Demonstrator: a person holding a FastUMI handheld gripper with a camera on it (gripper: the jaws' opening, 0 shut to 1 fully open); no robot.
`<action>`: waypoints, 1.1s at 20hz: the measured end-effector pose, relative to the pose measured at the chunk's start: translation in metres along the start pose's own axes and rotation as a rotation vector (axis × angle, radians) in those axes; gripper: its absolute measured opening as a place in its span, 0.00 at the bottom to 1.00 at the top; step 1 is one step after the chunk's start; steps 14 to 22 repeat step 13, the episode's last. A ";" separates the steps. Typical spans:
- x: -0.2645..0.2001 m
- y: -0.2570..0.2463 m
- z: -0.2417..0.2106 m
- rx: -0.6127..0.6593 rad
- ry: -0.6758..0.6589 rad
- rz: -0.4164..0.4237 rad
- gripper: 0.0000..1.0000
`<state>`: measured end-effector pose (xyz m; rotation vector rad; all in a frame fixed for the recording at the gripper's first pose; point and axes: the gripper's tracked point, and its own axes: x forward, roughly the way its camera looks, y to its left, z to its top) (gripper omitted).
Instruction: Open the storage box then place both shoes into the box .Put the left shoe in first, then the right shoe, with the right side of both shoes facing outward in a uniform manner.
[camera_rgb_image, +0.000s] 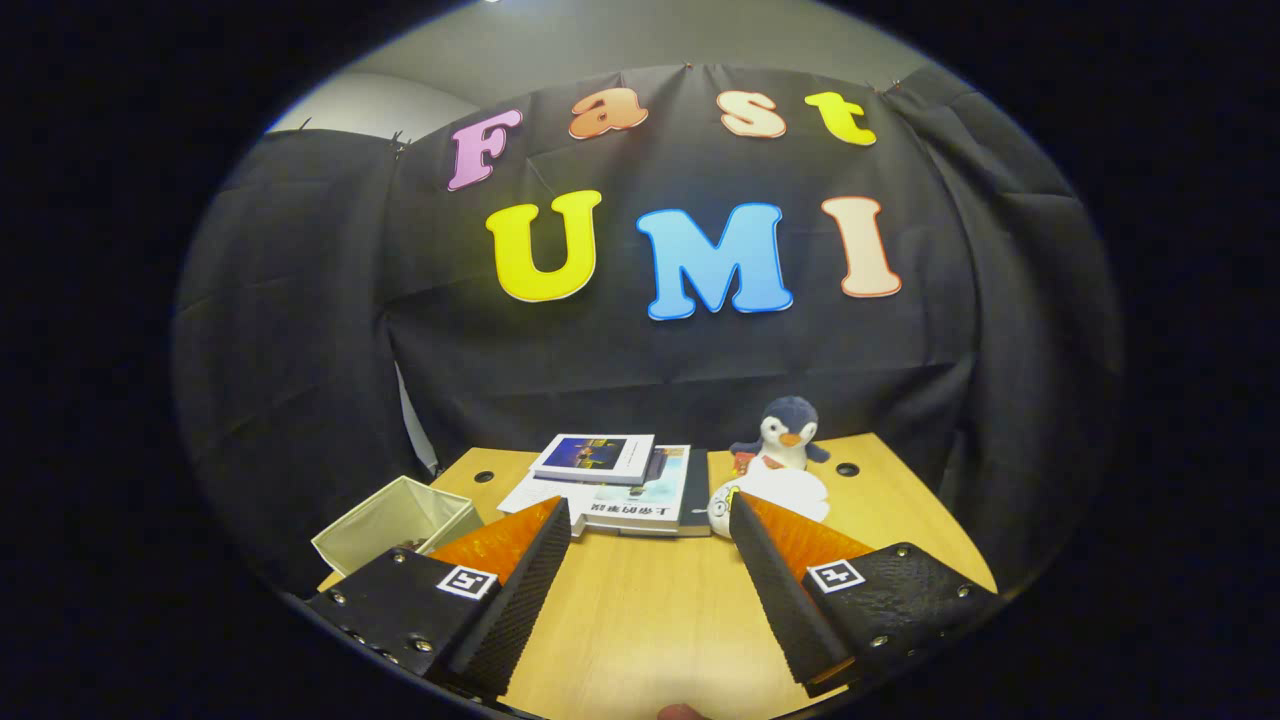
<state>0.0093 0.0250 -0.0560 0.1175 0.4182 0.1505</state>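
Note:
My gripper (650, 515) hangs over the wooden table (640, 620), open, with bare tabletop between its two black-and-orange fingers (520, 580). Left of the left finger stands a pale open-topped box (395, 520), partly hidden by that finger, with something dark inside it. Just past the right fingertip lies a white rounded thing (775, 495); whether it is a shoe I cannot tell.
A stack of books (615, 480) lies beyond the fingers at the back of the table. A plush penguin (785, 432) sits behind the white thing at the back right. Two round holes (847, 469) mark the table's rear corners. The black cloth wall closes off the back.

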 end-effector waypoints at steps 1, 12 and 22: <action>-0.002 -0.007 0.002 -0.007 -0.008 -0.017 0.97; -0.003 -0.030 0.017 -0.002 -0.046 -0.068 0.97; -0.003 -0.032 0.018 -0.005 -0.045 -0.073 0.97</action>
